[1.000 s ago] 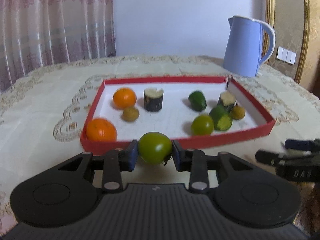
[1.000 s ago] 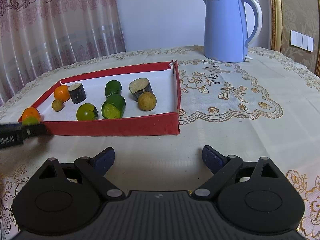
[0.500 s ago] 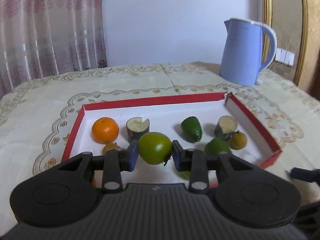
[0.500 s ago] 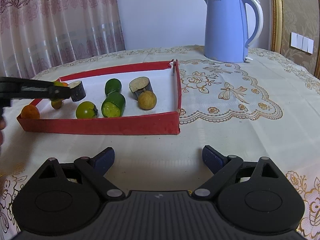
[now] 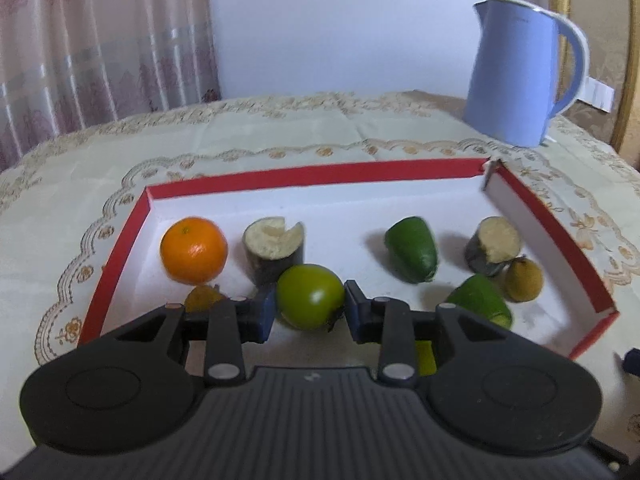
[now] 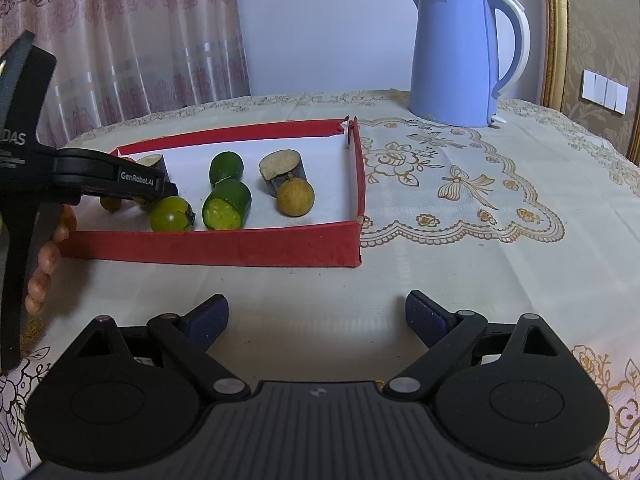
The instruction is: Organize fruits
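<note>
- "GenRobot.AI" is printed on the left gripper (image 6: pixel 160 196).
- Its fingers pinch a green tomato (image 5: pixel 310 297), now above the red tray (image 5: pixel 320 174), no longer outside it.
- Right gripper (image 6: pixel 316 314): fingers spread, empty, unmoved.

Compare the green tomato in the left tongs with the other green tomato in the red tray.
The held green tomato is clamped between the left tongs, above the red tray; the other green tomato lies loose on the tray floor near its front wall. The lying one shows its dark stem scar sideways; the held one's stem end points down. Both are round, glossy and unripe green.
</note>
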Action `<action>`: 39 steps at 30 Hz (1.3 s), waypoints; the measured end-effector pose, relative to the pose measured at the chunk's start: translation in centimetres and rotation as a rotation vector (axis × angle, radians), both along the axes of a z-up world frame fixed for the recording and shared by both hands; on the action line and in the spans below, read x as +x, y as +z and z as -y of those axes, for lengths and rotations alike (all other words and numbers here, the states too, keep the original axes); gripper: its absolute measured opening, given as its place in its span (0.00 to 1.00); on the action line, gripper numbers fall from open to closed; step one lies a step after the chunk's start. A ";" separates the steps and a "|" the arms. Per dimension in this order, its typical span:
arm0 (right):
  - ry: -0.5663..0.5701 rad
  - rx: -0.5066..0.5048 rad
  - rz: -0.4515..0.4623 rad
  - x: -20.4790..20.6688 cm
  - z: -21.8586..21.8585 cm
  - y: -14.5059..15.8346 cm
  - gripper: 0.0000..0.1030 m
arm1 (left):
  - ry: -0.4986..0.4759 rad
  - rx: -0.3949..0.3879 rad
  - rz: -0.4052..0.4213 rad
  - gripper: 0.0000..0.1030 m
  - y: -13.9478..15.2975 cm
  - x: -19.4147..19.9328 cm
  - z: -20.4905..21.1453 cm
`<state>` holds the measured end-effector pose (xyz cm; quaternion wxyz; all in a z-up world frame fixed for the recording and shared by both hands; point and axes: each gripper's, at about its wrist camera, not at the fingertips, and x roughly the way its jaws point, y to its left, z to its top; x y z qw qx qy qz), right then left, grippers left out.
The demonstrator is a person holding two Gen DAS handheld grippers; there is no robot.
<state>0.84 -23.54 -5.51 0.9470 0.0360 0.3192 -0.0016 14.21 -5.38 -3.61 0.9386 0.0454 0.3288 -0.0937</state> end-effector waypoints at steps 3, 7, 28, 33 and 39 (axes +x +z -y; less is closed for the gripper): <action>0.000 -0.003 -0.001 0.0 0.0 0.0 0.93 | 0.002 0.005 0.008 0.31 -0.1 0.0 0.0; 0.000 -0.002 -0.001 0.0 0.0 0.0 0.93 | 0.004 0.025 0.022 0.33 -0.2 0.0 0.3; 0.000 -0.005 -0.001 0.0 -0.1 0.0 0.93 | 0.000 0.006 0.029 0.75 1.0 -3.0 -0.9; 0.000 -0.010 -0.003 0.0 -0.2 0.0 0.93 | 0.025 -0.042 0.040 0.77 1.9 -5.5 -2.3; 0.000 -0.025 -0.006 0.0 -0.3 -0.1 0.93 | 0.093 -0.036 0.090 0.85 3.1 -8.7 -3.8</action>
